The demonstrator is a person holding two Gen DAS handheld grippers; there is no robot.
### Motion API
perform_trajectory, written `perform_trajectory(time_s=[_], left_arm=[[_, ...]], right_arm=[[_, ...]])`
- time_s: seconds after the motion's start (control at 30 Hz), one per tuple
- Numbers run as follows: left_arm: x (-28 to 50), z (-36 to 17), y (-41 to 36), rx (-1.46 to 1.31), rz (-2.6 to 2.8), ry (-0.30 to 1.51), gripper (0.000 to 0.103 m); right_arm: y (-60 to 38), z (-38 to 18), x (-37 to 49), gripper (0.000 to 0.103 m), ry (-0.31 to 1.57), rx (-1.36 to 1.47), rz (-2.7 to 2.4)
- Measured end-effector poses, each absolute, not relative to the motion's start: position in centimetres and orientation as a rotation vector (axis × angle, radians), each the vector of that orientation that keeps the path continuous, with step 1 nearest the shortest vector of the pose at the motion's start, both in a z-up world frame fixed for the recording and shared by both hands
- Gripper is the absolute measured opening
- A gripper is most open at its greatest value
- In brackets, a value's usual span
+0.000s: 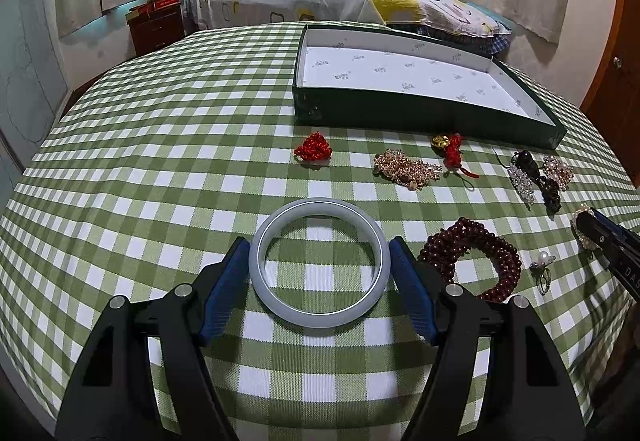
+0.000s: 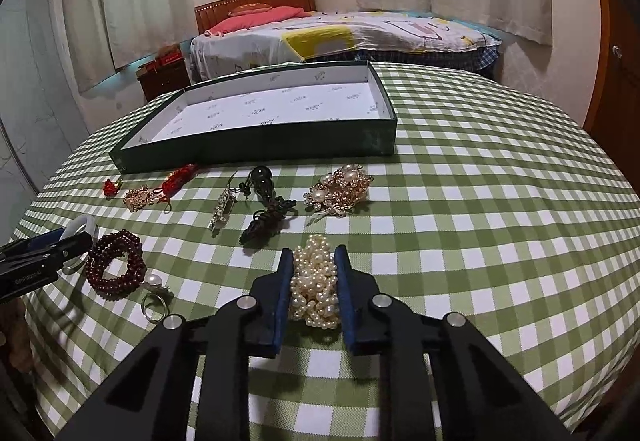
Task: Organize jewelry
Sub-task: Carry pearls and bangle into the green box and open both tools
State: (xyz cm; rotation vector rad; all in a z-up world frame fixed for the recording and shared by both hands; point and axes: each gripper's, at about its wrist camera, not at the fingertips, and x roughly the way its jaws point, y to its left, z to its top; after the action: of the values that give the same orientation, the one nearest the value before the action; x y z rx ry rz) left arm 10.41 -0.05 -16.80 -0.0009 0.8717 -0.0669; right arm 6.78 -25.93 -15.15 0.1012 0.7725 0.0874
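Observation:
A pale grey-green bangle [image 1: 320, 205] lies flat on the green checked cloth. My left gripper [image 1: 319, 241] has its blue pads pressed against the bangle's two sides. A bunch of cream pearls [image 2: 314, 281] sits squeezed between the blue pads of my right gripper [image 2: 313, 251], low over the cloth. The dark green box [image 1: 400, 113] with a white printed lining stands at the back with nothing in it. It also shows in the right wrist view as the box [image 2: 280, 145].
In front of the box lie a red knot [image 1: 314, 149], a gold chain heap [image 1: 404, 167], a red tassel charm [image 1: 452, 151], a crystal clip [image 2: 222, 211], a black beaded cord [image 2: 266, 209] and a pearl brooch [image 2: 340, 187]. A dark red bead bracelet [image 1: 472, 257] and a pearl ring [image 2: 154, 293] lie between the grippers.

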Motion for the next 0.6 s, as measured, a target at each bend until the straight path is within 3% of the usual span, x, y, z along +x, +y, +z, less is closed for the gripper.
perform_trajectory(time_s=[0.6], left_arm=[[11.9, -12.6, -0.7, -0.028, -0.091, 0.776, 0.069]], right_arm=[[-26.2, -11.0, 8.2, 0.021, 0.682, 0.117, 0.102]])
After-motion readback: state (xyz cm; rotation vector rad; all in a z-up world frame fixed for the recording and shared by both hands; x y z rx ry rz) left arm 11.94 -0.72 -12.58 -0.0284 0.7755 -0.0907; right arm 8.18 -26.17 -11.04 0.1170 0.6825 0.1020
